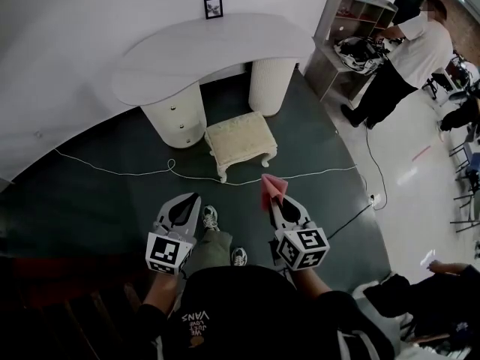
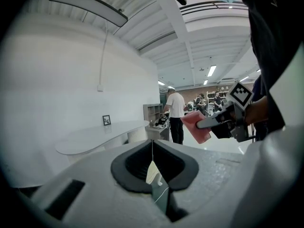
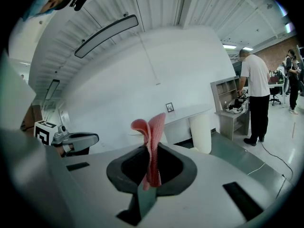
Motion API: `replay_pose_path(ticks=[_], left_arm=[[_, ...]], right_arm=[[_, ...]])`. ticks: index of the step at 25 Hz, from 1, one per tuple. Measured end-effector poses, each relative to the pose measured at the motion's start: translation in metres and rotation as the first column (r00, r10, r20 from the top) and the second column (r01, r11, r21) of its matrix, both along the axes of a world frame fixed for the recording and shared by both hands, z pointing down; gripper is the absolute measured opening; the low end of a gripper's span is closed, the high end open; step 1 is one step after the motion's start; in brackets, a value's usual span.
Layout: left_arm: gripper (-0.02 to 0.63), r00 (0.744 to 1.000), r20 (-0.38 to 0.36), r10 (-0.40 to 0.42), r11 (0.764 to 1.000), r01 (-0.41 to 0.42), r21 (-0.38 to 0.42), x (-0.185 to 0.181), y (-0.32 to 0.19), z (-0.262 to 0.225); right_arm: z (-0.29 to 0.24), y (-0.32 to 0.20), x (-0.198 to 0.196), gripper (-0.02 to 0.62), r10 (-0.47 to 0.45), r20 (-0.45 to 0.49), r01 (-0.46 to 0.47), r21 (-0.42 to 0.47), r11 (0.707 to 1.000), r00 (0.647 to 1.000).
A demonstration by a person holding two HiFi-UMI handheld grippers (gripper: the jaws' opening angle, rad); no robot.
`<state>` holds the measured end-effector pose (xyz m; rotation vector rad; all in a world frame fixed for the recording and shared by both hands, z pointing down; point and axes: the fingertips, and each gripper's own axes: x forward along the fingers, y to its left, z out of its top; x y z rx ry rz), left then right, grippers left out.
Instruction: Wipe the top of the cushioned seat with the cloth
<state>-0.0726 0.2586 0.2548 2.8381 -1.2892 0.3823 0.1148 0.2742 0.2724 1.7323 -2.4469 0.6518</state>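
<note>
The cushioned seat [image 1: 240,139] is a small cream stool with curved legs, standing on the dark floor in front of a white desk [image 1: 214,49]. My right gripper [image 1: 275,193] is shut on a folded pink cloth [image 1: 271,186], held in the air short of the stool. In the right gripper view the pink cloth [image 3: 151,146] sticks up from between the closed jaws. My left gripper [image 1: 189,201] is shut and holds nothing, level with the right one. In the left gripper view a sliver of the stool [image 2: 152,172] shows through the jaw gap, and the cloth [image 2: 196,126] appears at right.
A white cable [image 1: 150,172] runs across the floor in front of the stool. A person in a white shirt [image 1: 409,58] stands at a shelf unit [image 1: 352,28] at the far right. My own shoes [image 1: 211,217] are just behind the grippers. A small picture frame [image 1: 213,7] stands on the desk.
</note>
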Motion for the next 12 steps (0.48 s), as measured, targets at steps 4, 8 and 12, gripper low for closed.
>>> replay_pose_path(ticks=[4,8,12], left_arm=[[0.018,1.0,-0.002,0.024,1.0,-0.024,-0.004,0.001,-0.034,0.0],[0.019,0.998,-0.006,0.059,0.998,-0.059,-0.002,-0.001,-0.078,0.001],[0.019,0.995,0.013,0.104,0.994,-0.104,0.014,-0.003,-0.128,-0.003]], right_arm=[[0.0,-0.029,-0.001,0.026,0.02,-0.007,-0.02,-0.008,1.0,1.0],[-0.002,-0.068,-0.003,0.026,0.049,-0.02,-0.049,-0.008,0.999,0.999],[-0.005,-0.112,-0.009,0.026,0.082,-0.025,-0.082,-0.006,0.997,0.996]])
